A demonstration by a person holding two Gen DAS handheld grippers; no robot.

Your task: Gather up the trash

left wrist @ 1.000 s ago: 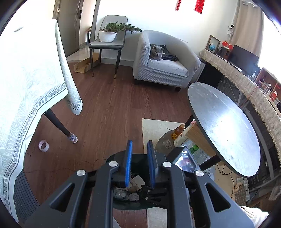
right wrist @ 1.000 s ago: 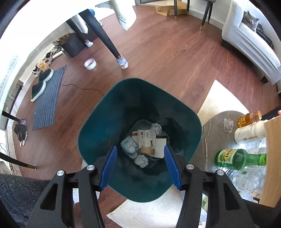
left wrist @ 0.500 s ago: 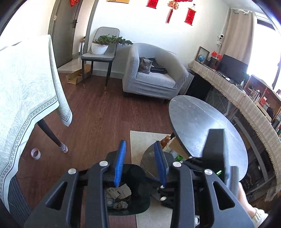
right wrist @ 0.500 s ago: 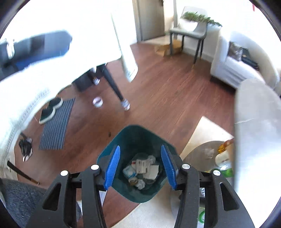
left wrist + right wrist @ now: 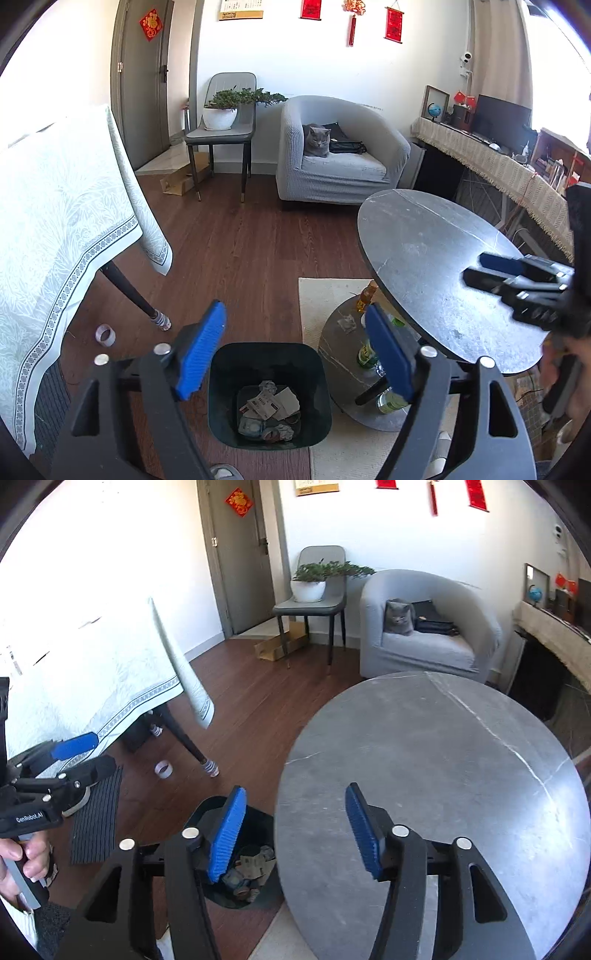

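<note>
A dark teal trash bin (image 5: 268,355) stands on the wood floor beside the round grey table (image 5: 436,266). It holds crumpled paper and wrappers (image 5: 269,410). My left gripper (image 5: 295,354) is open and empty, held high above the bin. My right gripper (image 5: 293,830) is open and empty, over the near edge of the round table (image 5: 424,775); the bin (image 5: 255,819) shows below its left finger. Each gripper appears at the edge of the other's view: the right one (image 5: 517,275), the left one (image 5: 70,753).
A table with a white cloth (image 5: 55,221) stands at left, a tape roll (image 5: 105,335) on the floor by its leg. Bottles (image 5: 367,354) sit on a low shelf under the round table. A grey armchair with a cat (image 5: 317,140), a chair with a plant (image 5: 221,110) stand behind.
Both grippers rose away from the bin and tilted up toward the room. My left gripper opened wider. My right gripper moved over the round table.
</note>
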